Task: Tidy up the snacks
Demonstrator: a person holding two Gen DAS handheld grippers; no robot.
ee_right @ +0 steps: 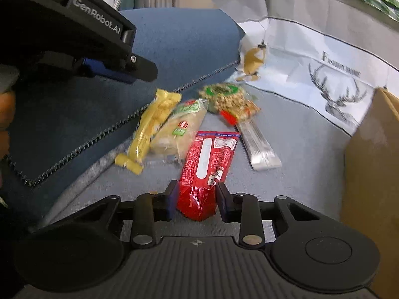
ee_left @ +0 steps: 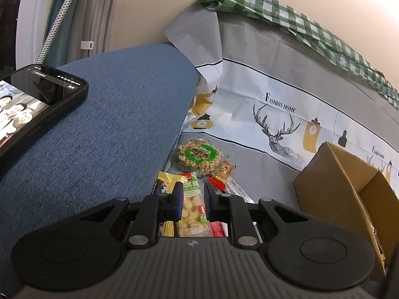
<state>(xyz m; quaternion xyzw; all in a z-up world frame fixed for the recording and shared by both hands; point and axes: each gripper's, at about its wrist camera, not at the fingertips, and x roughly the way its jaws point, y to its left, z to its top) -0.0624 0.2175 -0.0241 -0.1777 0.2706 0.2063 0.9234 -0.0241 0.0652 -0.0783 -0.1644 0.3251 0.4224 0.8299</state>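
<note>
Several snack packets lie on a grey cloth (ee_right: 299,134). My right gripper (ee_right: 197,199) is shut on the near end of a red packet (ee_right: 209,159). My left gripper (ee_left: 193,194) is open and hovers above a clear packet of pale snacks with a green label (ee_left: 193,211); the same packet shows in the right wrist view (ee_right: 179,127). A yellow packet (ee_right: 149,129) lies left of it. A round green-labelled nut cake (ee_left: 198,155) and a small orange-red packet (ee_left: 223,173) lie beyond. A silver stick packet (ee_right: 259,147) lies to the right.
A blue cushion (ee_left: 99,124) rises on the left with a black phone (ee_left: 32,104) on it. An open cardboard box (ee_left: 349,194) stands at the right. A deer-print cloth (ee_left: 286,124) and a green checked cloth (ee_left: 299,20) cover the backrest behind.
</note>
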